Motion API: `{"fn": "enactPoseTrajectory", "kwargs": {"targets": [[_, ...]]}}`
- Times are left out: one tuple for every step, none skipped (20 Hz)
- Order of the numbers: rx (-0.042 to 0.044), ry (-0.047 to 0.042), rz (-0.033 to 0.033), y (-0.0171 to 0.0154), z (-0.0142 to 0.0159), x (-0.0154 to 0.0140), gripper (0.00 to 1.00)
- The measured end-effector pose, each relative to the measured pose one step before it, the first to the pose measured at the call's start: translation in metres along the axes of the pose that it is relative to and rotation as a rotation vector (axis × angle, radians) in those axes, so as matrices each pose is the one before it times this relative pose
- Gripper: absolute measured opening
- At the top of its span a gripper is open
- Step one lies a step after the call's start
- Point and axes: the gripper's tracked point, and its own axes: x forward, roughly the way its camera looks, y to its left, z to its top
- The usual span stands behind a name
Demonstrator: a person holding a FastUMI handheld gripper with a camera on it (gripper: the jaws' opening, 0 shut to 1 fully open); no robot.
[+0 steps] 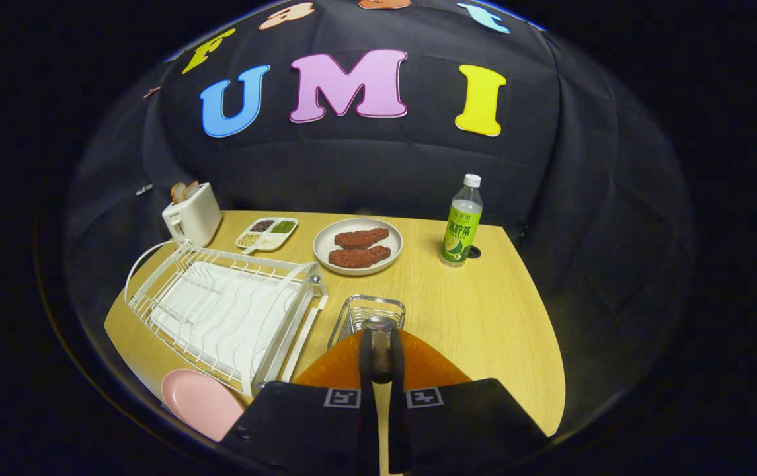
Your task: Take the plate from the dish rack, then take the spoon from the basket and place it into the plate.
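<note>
- The gripper (380, 344) is above the near part of the wooden table (484, 311), and its two fingers are pressed together on the spoon (380, 337); the spoon's bowl shows at the fingertips and its dark handle runs back between them.
- The spoon is held over the small wire basket (366, 318), which stands just ahead of the fingers.
- The pink plate (199, 402) lies flat on the table at the near left, beside the near corner of the dish rack (219, 311), left of the gripper.
- The white dish rack stands left of the basket, very near it, between the plate and the far things.
- At the far left stands a white toaster (192, 213) with bread slices in its slots.
- To its right lies a small divided tray (267, 233) with grains or beans of several colours.
- Further right is a pale plate (358, 246) with two brown meat pieces (359, 247).
- A bottle (463, 221) with a green label stands at the far right, well apart from the basket.
</note>
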Motion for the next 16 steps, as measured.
{"fn": "enactPoseTrajectory", "kwargs": {"targets": [[-0.00395,-0.01886,0.00675,0.00318,0.00843,-0.01326,0.1],[0.00157,-0.01729,0.01164,0.00478,0.00784,-0.01368,0.1],[0.00366,-0.01043,0.01658,0.00674,0.00573,-0.01412,0.1],[0.00075,-0.00862,0.02445,0.00934,0.00443,-0.01434,0.1],[-0.0033,-0.00735,0.02629,0.01073,0.00339,-0.01299,0.1],[-0.00522,0.00067,0.02635,0.01199,0.00128,-0.01112,0.1],[-0.00178,0.00072,0.0295,0.01293,0.00122,-0.01097,0.1],[0.0055,-0.00121,0.03766,0.01755,-0.00016,-0.01107,0.1],[0.01522,-0.00084,0.0451,0.02192,-0.00217,-0.01153,0.1],[0.00585,0.00204,0.03488,0.01575,-0.00382,-0.00599,0.1],[-0.00222,0.00917,0.04446,0.02244,-0.00711,-0.00479,0.1],[-0.00703,0.01096,0.04165,0.01812,-0.00891,-0.0004,0.1],[-0.00985,0.01788,0.04088,0.01927,-0.01035,0.00254,0.1],[-0.00664,0.02208,0.03322,0.01603,-0.0122,0.00346,0.1],[-0.01003,0.02643,0.02922,0.01505,-0.01348,0.00621,0.1],[-0.01626,0.02812,0.02357,0.00986,-0.0141,0.00961,0.1]]}}
